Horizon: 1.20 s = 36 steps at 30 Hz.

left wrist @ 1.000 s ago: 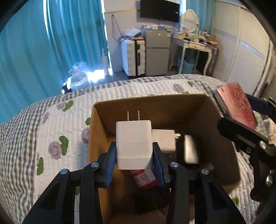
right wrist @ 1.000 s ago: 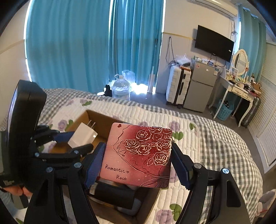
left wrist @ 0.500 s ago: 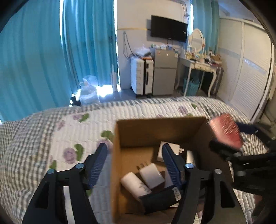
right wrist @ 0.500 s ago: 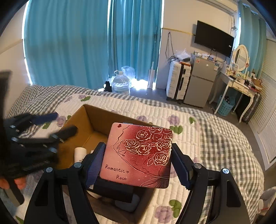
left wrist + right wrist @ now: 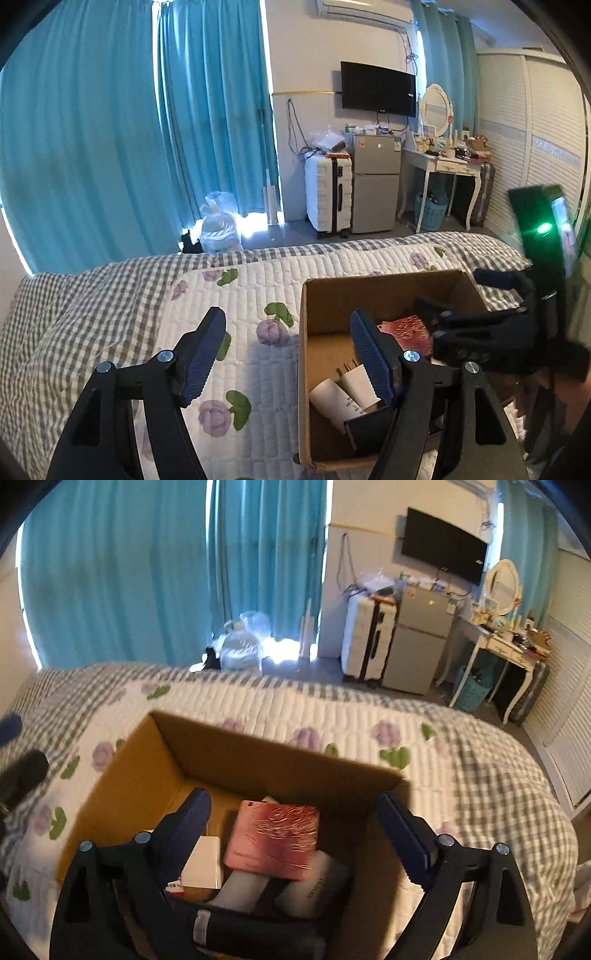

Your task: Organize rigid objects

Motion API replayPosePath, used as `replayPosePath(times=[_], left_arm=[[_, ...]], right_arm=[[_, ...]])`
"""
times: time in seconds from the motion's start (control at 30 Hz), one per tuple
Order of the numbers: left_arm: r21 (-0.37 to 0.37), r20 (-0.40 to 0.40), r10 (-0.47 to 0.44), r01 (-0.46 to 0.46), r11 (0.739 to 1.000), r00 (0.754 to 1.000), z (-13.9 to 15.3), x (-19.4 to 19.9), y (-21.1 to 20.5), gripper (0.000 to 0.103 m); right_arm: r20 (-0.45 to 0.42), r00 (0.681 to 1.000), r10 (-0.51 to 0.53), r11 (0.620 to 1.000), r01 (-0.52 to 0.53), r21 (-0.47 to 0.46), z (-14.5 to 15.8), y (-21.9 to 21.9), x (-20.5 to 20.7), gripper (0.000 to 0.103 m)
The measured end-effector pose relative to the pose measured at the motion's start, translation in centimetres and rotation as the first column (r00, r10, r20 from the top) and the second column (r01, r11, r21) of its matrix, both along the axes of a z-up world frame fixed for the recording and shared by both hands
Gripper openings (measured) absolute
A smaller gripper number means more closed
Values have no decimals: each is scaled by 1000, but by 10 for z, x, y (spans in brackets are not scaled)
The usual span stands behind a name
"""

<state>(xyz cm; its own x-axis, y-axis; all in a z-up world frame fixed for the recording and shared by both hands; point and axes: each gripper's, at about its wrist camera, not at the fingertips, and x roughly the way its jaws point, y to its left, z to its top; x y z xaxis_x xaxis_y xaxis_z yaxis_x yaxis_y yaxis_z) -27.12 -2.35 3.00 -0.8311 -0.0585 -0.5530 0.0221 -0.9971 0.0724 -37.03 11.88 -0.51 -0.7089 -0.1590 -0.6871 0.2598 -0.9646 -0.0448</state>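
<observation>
An open cardboard box point(image 5: 236, 753) stands on the quilted bed and holds several objects. The red rose-printed box point(image 5: 273, 840) lies inside it on top of other items; it also shows in the left wrist view point(image 5: 408, 330). The white plug charger point(image 5: 360, 384) lies in the cardboard box point(image 5: 369, 291) beside a white cylinder point(image 5: 330, 400). My right gripper point(image 5: 293, 840) is open, above the box and around nothing. My left gripper point(image 5: 288, 354) is open and empty over the box's left wall. The right gripper's fingers point(image 5: 476, 325) reach into the box from the right.
The bed has a white floral quilt point(image 5: 240, 295) and grey checked cover point(image 5: 498, 786). Inside the box lie a white adapter point(image 5: 203, 862), white cylinders point(image 5: 314, 886) and a black item point(image 5: 240, 928). Beyond the bed stand a suitcase point(image 5: 327, 195), mini fridge point(image 5: 375, 181) and dressing table point(image 5: 439, 162).
My left gripper opened, dropped the white charger into the box and drew back left. My right gripper then opened and let the red rose box fall into the box.
</observation>
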Motion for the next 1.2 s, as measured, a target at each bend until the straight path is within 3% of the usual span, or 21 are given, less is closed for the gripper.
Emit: replayPosePath(times=[0.1,0.23,0.3,0.47,0.63,0.77,0.93,1.0,1.1,1.2], left_arm=[[11,-37,-2,2,1000,999,25,20,4,73],[19,-135,-18,20,1000,991,80,63,14,73],[15,-184,-26,30,999,983,111,87,21,78],[56,-318,-32,53,997,947,183,155,26,81],[17,-404,-32,43,999,914,214,216,30,83],[-4,-441,-12,11,1000,897,202,255,28,83],[18,-448,-18,29,999,894,152,275,25,86],[-12,-430,-38,37,999,902,132,272,27,86],[-44,-452,-11,-10,999,892,93,259,30,86],[4,-411,17,-17,1000,912,52,232,24,86]], right_arm=[[-42,999,-20,1000,20,-4,31,13,22,92],[-118,992,-39,999,40,2,89,30,63,94],[-183,982,-43,999,46,12,124,35,97,97],[-301,953,-29,1000,28,-9,205,42,179,103],[-363,932,-18,999,7,-33,245,41,239,103],[-447,894,2,998,-32,-58,250,42,298,103],[-529,848,-13,993,-51,-106,221,46,348,103],[-524,851,-20,990,-56,-127,195,46,347,103],[-505,862,-42,992,-23,-122,149,44,327,103],[-485,871,-72,989,-1,-148,102,45,301,103]])
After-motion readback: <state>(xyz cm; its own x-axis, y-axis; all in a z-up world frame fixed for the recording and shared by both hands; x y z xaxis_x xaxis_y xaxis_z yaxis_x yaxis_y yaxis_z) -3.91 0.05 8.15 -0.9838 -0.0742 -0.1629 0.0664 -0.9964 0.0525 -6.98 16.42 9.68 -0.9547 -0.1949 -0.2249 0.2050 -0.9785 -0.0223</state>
